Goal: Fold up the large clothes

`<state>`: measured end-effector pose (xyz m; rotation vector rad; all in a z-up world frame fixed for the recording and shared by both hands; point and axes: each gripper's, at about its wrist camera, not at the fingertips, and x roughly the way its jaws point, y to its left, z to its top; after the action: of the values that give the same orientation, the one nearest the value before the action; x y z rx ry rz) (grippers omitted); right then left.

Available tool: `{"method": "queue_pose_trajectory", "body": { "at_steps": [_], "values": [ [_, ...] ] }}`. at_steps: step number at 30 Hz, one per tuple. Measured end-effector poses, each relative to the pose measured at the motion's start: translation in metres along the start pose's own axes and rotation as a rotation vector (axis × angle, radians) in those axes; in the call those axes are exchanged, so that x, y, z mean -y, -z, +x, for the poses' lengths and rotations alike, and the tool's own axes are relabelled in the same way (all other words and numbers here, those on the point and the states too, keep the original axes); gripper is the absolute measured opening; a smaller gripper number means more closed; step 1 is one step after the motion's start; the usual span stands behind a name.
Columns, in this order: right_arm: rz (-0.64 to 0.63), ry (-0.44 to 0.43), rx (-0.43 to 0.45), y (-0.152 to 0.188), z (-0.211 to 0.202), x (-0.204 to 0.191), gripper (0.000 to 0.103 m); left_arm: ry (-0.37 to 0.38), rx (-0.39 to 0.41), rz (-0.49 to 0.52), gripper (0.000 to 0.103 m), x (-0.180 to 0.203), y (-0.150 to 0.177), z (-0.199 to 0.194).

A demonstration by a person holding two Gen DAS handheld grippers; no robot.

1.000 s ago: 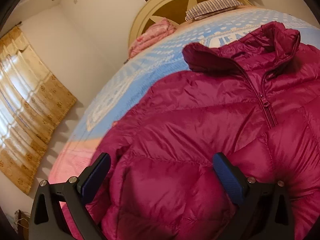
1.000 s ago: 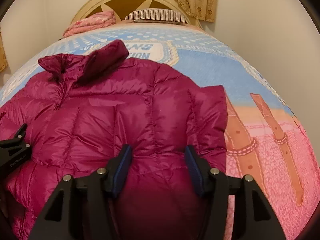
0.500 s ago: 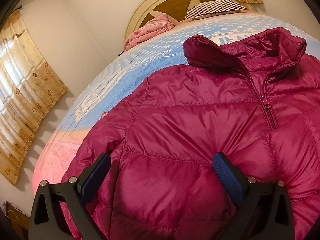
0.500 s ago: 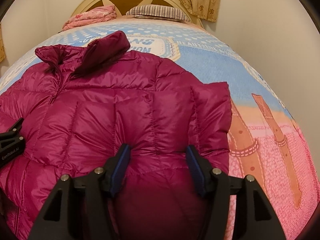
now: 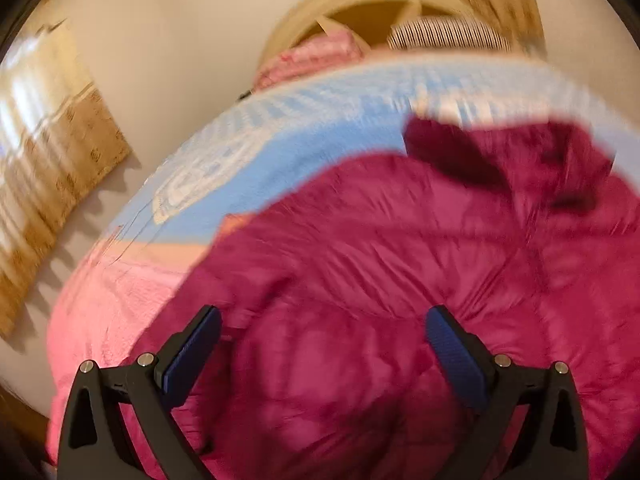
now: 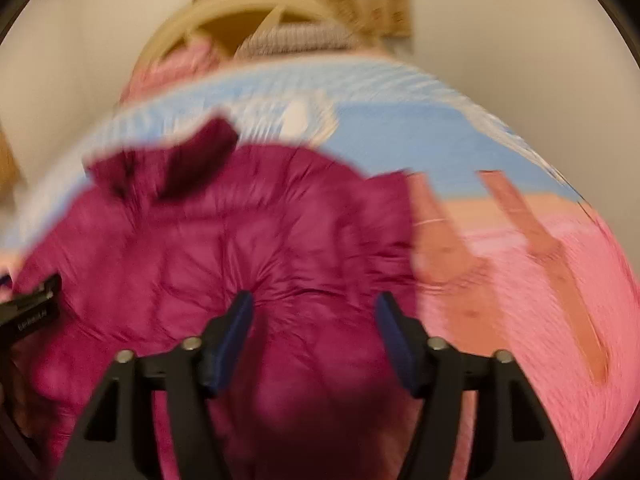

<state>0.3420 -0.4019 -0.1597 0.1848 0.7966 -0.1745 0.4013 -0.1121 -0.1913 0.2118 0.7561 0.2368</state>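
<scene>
A magenta puffer jacket [image 5: 400,264] lies spread on the bed, collar toward the headboard; it also shows in the right wrist view [image 6: 248,248]. Both views are motion-blurred. My left gripper [image 5: 320,340] is open, its blue pads wide apart over the jacket's lower left part. My right gripper [image 6: 316,328] is open with its pads astride a bulge of the jacket's lower right part. The left gripper's body [image 6: 30,312] shows at the right wrist view's left edge. Whether either gripper touches the fabric I cannot tell.
The bed cover [image 5: 248,168] is blue near the head and pink [image 6: 540,280] near the foot. A striped pillow [image 5: 444,34] and a pink folded blanket [image 5: 312,56] lie at the headboard. Curtains [image 5: 52,168] hang at left. A wall stands right of the bed.
Both grippers have pulled back and lifted quickly, so the jacket looks farther away and the views blur. Both stay open at the same widths.
</scene>
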Motion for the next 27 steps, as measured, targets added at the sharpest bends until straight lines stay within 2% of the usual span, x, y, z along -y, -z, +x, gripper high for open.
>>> {"method": "queue_pose_trajectory", "body": {
  "at_steps": [1, 3, 4, 5, 6, 7, 8, 10, 15, 16, 18, 19, 20, 23, 27],
  "values": [
    [0.014, 0.001, 0.027, 0.001, -0.010, 0.005, 0.085, 0.000, 0.023, 0.007, 0.102, -0.002, -0.001, -0.006],
    [0.026, 0.028, 0.068, 0.006, -0.025, 0.010, 0.085, -0.030, 0.057, 0.052, 0.102, 0.003, 0.002, -0.010],
    [0.023, 0.024, 0.063, 0.009, -0.027, 0.008, 0.079, -0.070, 0.068, 0.090, 0.102, 0.010, 0.007, -0.008],
    [0.005, 0.000, 0.045, 0.013, -0.025, 0.003, 0.065, -0.088, 0.063, 0.110, 0.102, 0.014, 0.010, -0.004],
    [-0.021, -0.015, 0.023, 0.015, -0.021, -0.003, 0.060, -0.099, 0.041, 0.134, 0.102, 0.020, 0.015, 0.003],
    [-0.075, -0.016, -0.016, 0.020, -0.012, -0.014, 0.049, -0.105, 0.012, 0.152, 0.102, 0.026, 0.021, 0.012],
    [-0.107, 0.003, -0.045, 0.025, -0.003, -0.020, 0.045, -0.109, 0.000, 0.159, 0.102, 0.028, 0.022, 0.018],
    [-0.117, 0.020, -0.103, 0.034, 0.016, -0.022, 0.045, -0.100, -0.021, 0.156, 0.102, 0.029, 0.024, 0.027],
    [-0.192, 0.064, -0.109, 0.035, 0.020, -0.035, 0.047, -0.085, -0.039, 0.157, 0.102, 0.021, 0.019, 0.024],
    [-0.184, 0.067, -0.104, 0.035, 0.014, -0.034, 0.049, -0.076, -0.036, 0.130, 0.102, 0.009, 0.014, 0.016],
    [-0.152, 0.079, -0.082, 0.036, -0.003, -0.031, 0.067, -0.053, 0.005, 0.083, 0.102, -0.020, 0.007, -0.003],
    [-0.142, 0.072, -0.060, 0.038, -0.013, -0.030, 0.079, -0.058, 0.032, 0.071, 0.102, -0.040, 0.005, -0.013],
    [-0.142, 0.060, -0.039, 0.040, -0.024, -0.031, 0.083, -0.070, 0.047, 0.061, 0.102, -0.059, 0.006, -0.020],
    [-0.184, 0.019, 0.001, 0.050, -0.053, -0.042, 0.083, -0.106, 0.041, 0.019, 0.102, -0.126, 0.020, -0.027],
    [-0.222, -0.019, 0.043, 0.061, -0.075, -0.060, 0.085, -0.211, -0.020, -0.032, 0.102, -0.214, 0.061, -0.017]
  ]
}}
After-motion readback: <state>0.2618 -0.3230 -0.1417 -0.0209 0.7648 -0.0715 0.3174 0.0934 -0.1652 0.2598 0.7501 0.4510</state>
